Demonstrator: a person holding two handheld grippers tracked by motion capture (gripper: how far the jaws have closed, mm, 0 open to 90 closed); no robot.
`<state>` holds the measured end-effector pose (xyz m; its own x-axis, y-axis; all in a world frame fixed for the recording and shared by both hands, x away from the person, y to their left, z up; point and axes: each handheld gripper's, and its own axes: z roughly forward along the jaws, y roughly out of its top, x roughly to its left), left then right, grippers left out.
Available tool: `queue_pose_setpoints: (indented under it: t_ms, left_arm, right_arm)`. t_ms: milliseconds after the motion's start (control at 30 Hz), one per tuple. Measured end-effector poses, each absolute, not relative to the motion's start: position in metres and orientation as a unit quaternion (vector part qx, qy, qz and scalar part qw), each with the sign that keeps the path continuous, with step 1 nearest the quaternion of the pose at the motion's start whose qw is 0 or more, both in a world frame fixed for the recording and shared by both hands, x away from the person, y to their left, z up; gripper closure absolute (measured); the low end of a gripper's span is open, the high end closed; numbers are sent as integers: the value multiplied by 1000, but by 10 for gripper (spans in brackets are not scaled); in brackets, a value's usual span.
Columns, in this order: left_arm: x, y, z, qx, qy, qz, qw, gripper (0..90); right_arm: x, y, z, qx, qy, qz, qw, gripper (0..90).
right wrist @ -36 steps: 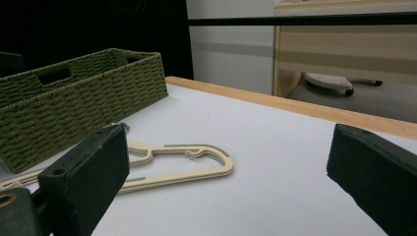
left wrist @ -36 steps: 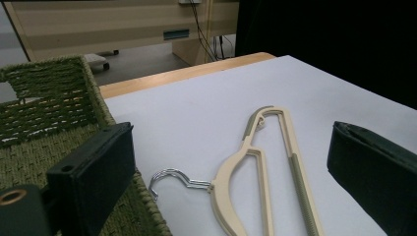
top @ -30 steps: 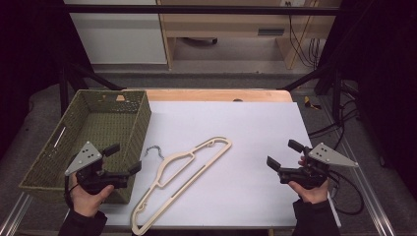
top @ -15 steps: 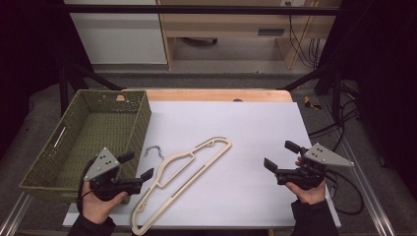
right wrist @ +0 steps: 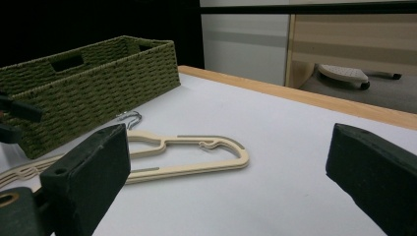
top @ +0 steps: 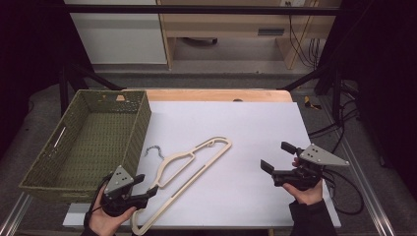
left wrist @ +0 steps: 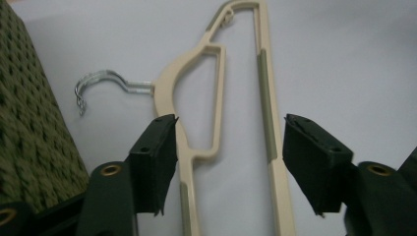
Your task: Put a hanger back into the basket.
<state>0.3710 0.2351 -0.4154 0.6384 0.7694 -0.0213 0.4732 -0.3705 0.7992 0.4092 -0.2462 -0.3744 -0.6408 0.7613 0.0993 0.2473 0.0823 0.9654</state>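
Observation:
A cream plastic hanger (top: 196,157) with a metal hook (top: 153,150) lies flat and diagonal on the white table top. My left gripper (top: 147,186) is low over the hanger's near end. In the left gripper view its jaws (left wrist: 230,123) straddle both bars of the hanger (left wrist: 265,73). They have just been closing. The left pad (left wrist: 157,157) sits against the hanger's shoulder arm, while the other pad stands clear of the straight bar. At the right my right gripper (top: 276,156) hovers wide open with nothing in it, facing the hanger (right wrist: 187,170).
A green woven basket (top: 140,128) stands at the table's left, close beside the hook (left wrist: 98,78) and my left gripper. The table's wooden back edge (top: 216,94) runs behind it. Cables trail off the right side.
My left gripper has dropped and shifted right onto the hanger's near end, and its jaws have narrowed around the bars. The right gripper and the hanger have not moved.

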Motion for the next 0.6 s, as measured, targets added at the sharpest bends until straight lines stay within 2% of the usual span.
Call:
queue_pose_setpoints:
  t_ms: [100, 333, 467, 600]
  left_arm:
    - [369, 232, -422, 810, 390, 193, 393, 433]
    - [375, 223, -441, 825, 400, 181, 356, 454]
    - [378, 221, -450, 821, 418, 196, 335, 551]
    - [378, 219, -454, 820, 424, 219, 314, 558]
  right_arm:
    - [410, -245, -375, 361, 702, 572, 222, 36]
    - [410, -243, -376, 359, 706, 570, 220, 36]
    - [411, -241, -378, 359, 708, 567, 219, 36]
    - [412, -240, -379, 358, 710, 565, 219, 36]
